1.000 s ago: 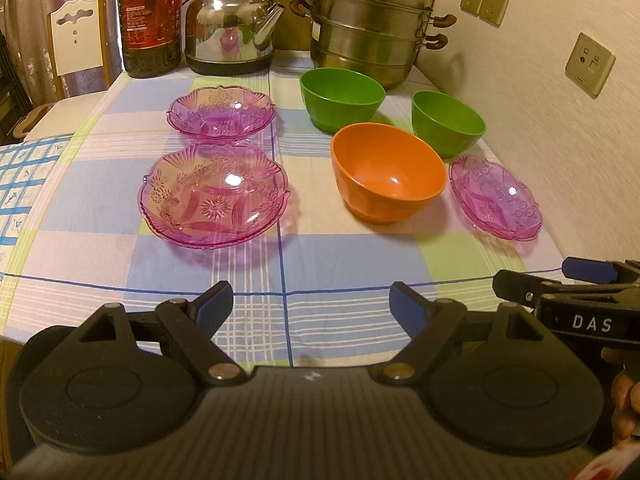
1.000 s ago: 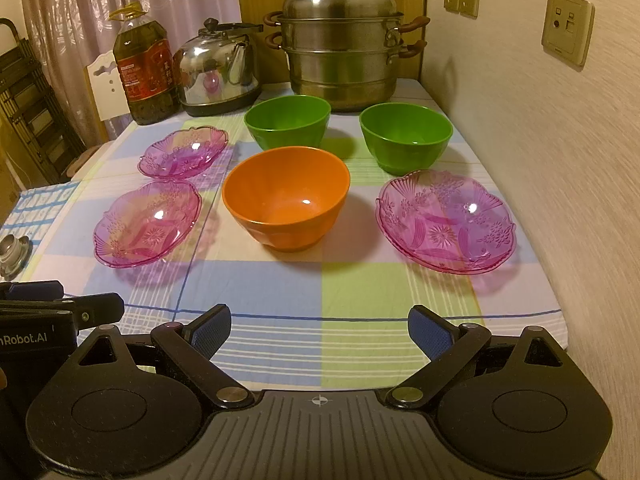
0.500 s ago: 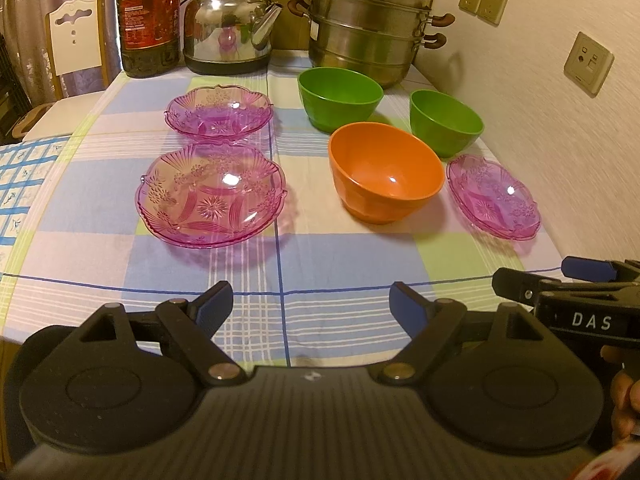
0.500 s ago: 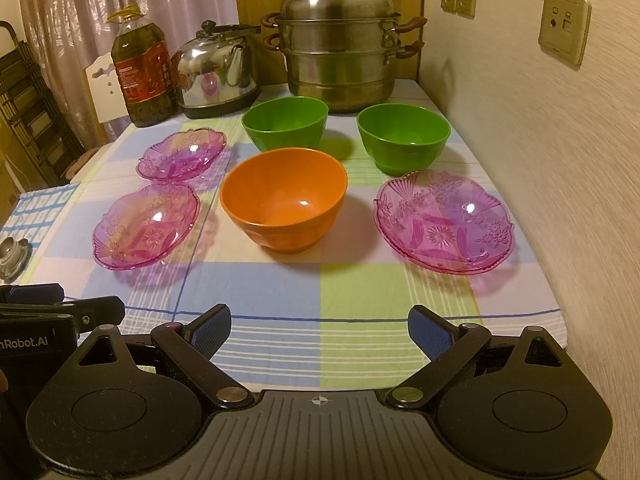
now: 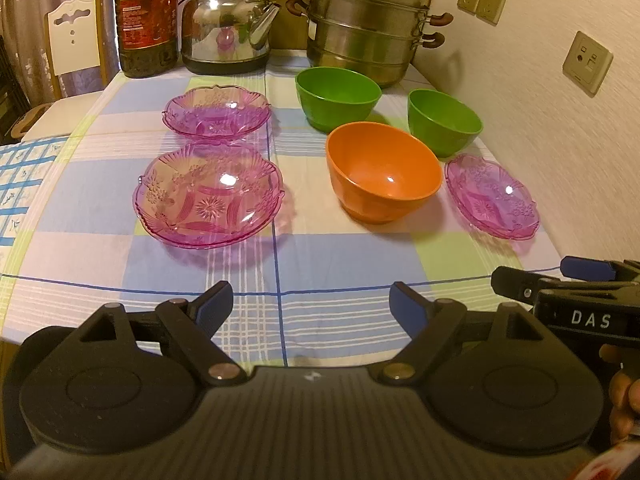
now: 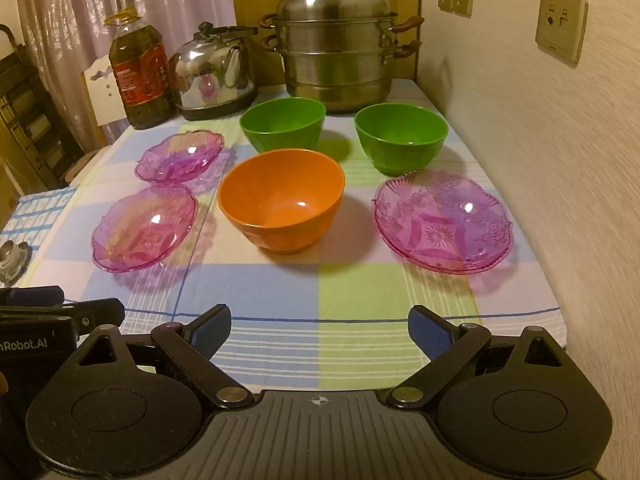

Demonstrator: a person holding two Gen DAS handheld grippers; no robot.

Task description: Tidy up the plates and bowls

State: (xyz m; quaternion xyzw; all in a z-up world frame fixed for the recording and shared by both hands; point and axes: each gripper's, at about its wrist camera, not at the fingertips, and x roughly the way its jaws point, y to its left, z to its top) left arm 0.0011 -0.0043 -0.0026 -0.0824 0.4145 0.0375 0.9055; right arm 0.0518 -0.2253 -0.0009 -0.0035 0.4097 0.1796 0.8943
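Three pink glass plates sit on the checked tablecloth: a near left one (image 5: 210, 196) (image 6: 144, 226), a far left one (image 5: 217, 111) (image 6: 180, 156), and a right one (image 5: 492, 196) (image 6: 442, 220). An orange bowl (image 5: 384, 170) (image 6: 282, 198) stands in the middle. Two green bowls stand behind it, one left (image 5: 338, 96) (image 6: 283, 123) and one right (image 5: 444, 122) (image 6: 401, 136). My left gripper (image 5: 311, 306) is open and empty above the table's near edge. My right gripper (image 6: 320, 330) is open and empty, beside it on the right (image 5: 560, 276).
An oil bottle (image 5: 146, 20) (image 6: 138, 80), a steel kettle (image 5: 226, 36) (image 6: 214, 70) and a stacked steamer pot (image 5: 368, 26) (image 6: 336, 40) stand along the back. A wall (image 6: 560, 160) runs along the table's right side. A white chair (image 5: 74, 36) stands far left.
Both views have shifted very slightly; the dishes have not moved and both grippers stay open.
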